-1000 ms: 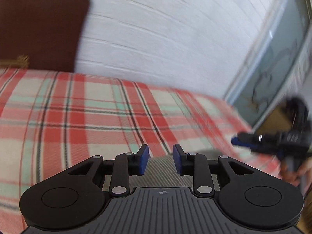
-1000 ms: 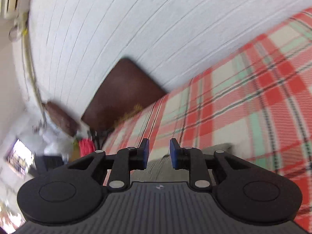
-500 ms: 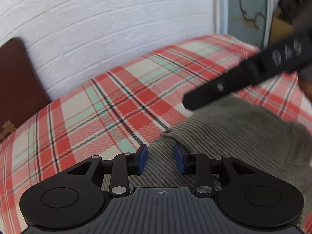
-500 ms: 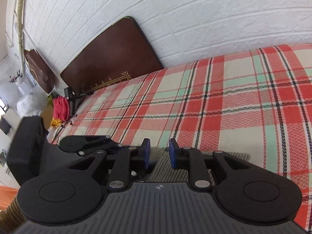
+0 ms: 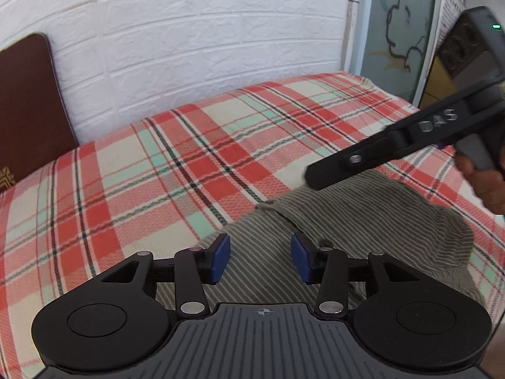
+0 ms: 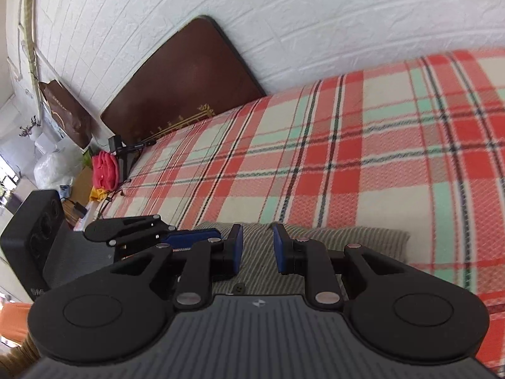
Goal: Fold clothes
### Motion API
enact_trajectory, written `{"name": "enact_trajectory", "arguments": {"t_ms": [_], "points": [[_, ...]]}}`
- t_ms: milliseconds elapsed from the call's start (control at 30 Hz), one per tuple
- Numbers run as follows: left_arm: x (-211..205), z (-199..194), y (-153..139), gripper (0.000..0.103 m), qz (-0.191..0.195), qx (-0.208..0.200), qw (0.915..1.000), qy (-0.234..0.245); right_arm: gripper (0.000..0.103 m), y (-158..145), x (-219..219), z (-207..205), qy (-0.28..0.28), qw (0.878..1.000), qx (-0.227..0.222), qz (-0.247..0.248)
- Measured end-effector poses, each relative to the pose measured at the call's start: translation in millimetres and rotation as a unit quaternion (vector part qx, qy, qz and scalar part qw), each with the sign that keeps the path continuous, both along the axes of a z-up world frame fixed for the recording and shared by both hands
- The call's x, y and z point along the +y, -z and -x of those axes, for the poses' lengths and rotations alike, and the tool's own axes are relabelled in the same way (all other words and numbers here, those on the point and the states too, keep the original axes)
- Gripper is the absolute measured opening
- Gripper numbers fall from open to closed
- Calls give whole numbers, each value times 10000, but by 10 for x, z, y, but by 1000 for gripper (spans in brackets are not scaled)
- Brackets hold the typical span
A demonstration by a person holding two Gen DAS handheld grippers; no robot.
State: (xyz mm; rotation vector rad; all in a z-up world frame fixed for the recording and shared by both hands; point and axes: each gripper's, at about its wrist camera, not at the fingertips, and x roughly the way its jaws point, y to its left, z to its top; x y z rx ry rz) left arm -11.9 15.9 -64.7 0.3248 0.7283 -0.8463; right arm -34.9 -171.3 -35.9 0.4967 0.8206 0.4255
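Our left gripper hovers over the striped garment with its jaws opening and no cloth pinched, while our right gripper stands narrowly parted, gripping nothing. We judge this olive, white-striped fabric, lying rumpled on the plaid bedspread, light, soft and floppy. We would pinch it at a corner or hem.

I'm looking at a bed under a red, cream and mint plaid cover, pushed against a white brick-pattern wall. A dark brown headboard leans on that wall at the bed's far corner. Past the other edge I see a pale blue painted panel (a cartoon outline on it). Daylight floods the cluttered corner.
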Motion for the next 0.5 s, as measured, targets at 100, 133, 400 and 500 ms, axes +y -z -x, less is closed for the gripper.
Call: {"name": "enact_trajectory", "arguments": {"t_ms": [100,133,400,500], "points": [[-10,29,82,59,67,82,9999,37,24,91,65,-98,-91,9996,240,-129],[-7,27,106,60,100,97,9999,13,25,119,86,-124,-111,9993,311,-150],[87,20,172,62,351,213,9992,-25,4,237,227,-190,-97,9982,429,414],[104,22,206,63,407,219,9989,-62,2,240,253,-199,-147,9988,367,285]]}}
